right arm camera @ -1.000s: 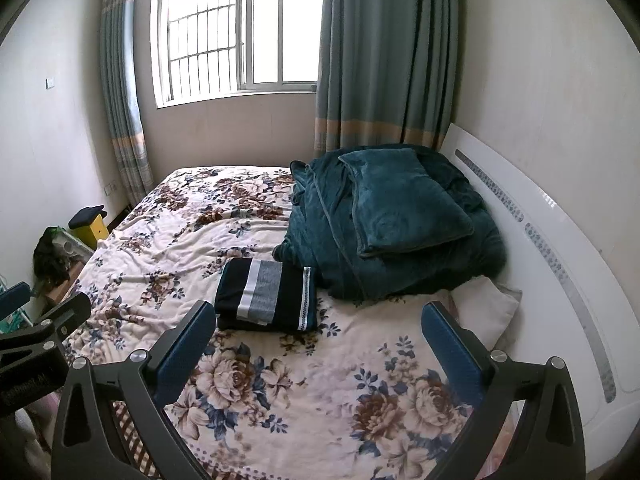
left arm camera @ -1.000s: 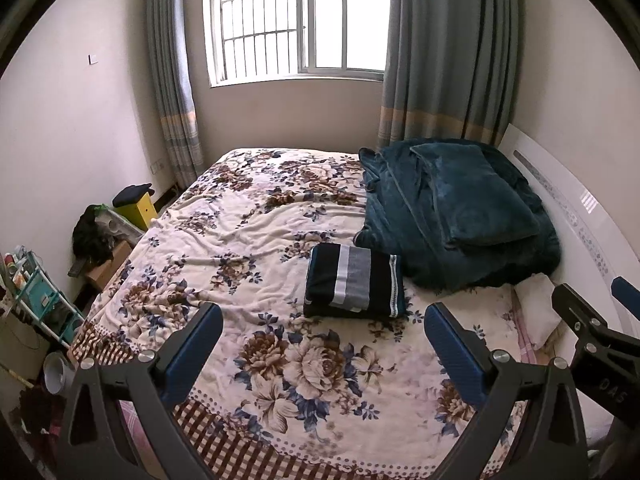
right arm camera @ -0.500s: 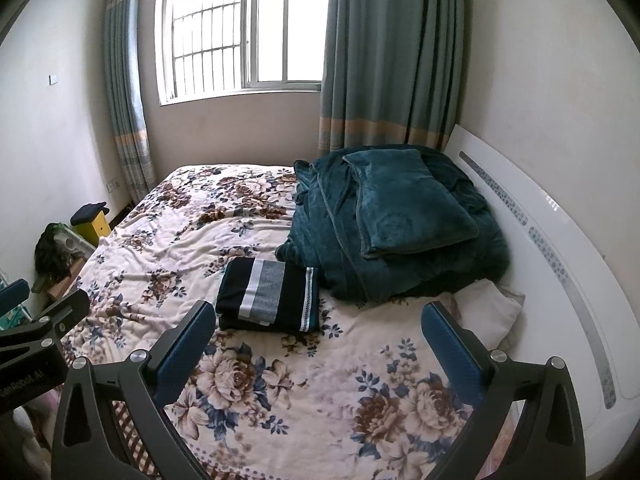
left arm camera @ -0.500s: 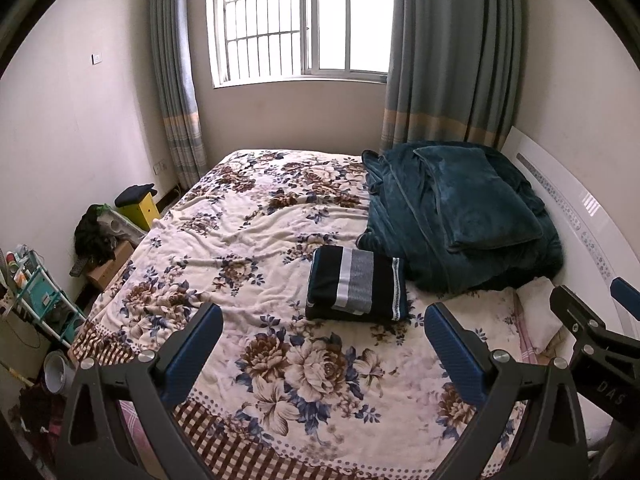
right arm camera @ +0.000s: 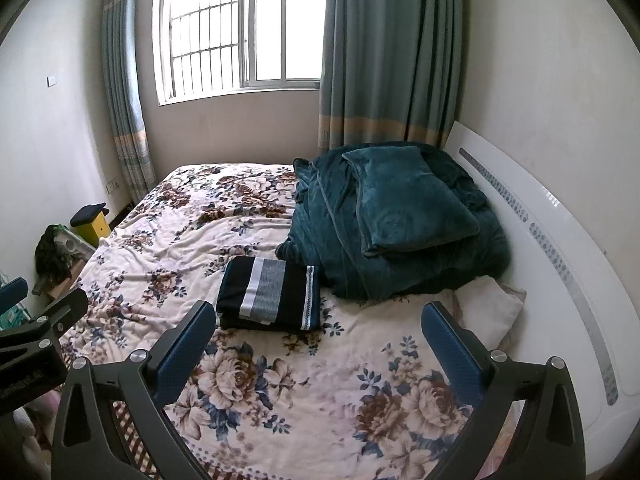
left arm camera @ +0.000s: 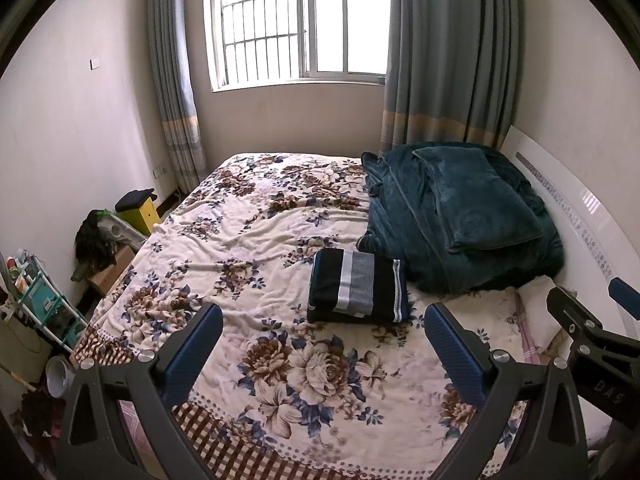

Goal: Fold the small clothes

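Since one bed (left arm camera: 248, 240) fills mid-frame and one teal blanket pile (left arm camera: 460, 216) sits at its upper right, the single striped garment (left arm camera: 358, 286) lies centre, already folded, touching that pile's edge. Folding looks finished; any next move calls for fetching another garment, none visible. Left gripper (left arm camera: 320, 350) and right gripper (right arm camera: 316, 344) hover released, fingers spread, empty.

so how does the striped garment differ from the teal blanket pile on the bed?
The striped garment is black with grey and white bands; the teal blanket pile is one plain colour. The garment is a small, flat, neat rectangle; the pile is far bigger and bulkier, with rumpled edges and a folded piece on top. The garment lies mid-bed; the pile sits against the headboard. Both rest on the floral bedspread, untouched by either gripper.
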The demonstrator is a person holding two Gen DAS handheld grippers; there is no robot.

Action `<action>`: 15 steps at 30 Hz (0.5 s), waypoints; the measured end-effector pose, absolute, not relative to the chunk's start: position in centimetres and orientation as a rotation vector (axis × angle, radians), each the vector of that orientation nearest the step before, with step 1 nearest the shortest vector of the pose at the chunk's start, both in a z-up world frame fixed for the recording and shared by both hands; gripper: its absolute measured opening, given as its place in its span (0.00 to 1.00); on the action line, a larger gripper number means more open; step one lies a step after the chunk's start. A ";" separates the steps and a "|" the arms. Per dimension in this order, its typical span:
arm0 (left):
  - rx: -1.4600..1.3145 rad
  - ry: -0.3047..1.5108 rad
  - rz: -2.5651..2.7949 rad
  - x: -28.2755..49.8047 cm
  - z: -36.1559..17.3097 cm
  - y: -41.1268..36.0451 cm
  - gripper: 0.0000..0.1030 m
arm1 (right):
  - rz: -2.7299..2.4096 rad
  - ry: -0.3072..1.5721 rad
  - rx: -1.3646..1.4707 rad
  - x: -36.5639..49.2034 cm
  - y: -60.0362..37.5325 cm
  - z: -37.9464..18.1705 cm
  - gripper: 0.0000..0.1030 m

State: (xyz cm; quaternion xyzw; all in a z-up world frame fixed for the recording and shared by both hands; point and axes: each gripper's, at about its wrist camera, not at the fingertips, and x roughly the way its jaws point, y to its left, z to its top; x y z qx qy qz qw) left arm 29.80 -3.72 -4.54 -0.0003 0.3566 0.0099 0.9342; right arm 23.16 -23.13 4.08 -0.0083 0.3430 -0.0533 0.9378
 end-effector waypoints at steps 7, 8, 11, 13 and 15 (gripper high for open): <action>0.001 0.726 0.022 30.0 -4.6 -3.7 1.00 | -0.110 0.698 -0.017 23.3 -23.4 4.1 1.00; 0.000 0.725 0.026 29.9 -4.5 -3.7 1.00 | -0.110 0.698 -0.016 23.2 -23.2 4.1 1.00; -0.001 0.718 0.030 30.1 -4.5 -3.7 1.00 | -0.110 0.698 -0.017 23.3 -23.4 4.1 1.00; -0.003 0.711 0.039 29.9 -4.4 -3.8 1.00 | -0.109 0.698 -0.017 23.4 -23.4 4.1 1.00; -0.007 0.711 0.043 29.8 -4.4 -3.9 1.00 | -0.110 0.698 -0.017 23.3 -23.3 4.1 1.00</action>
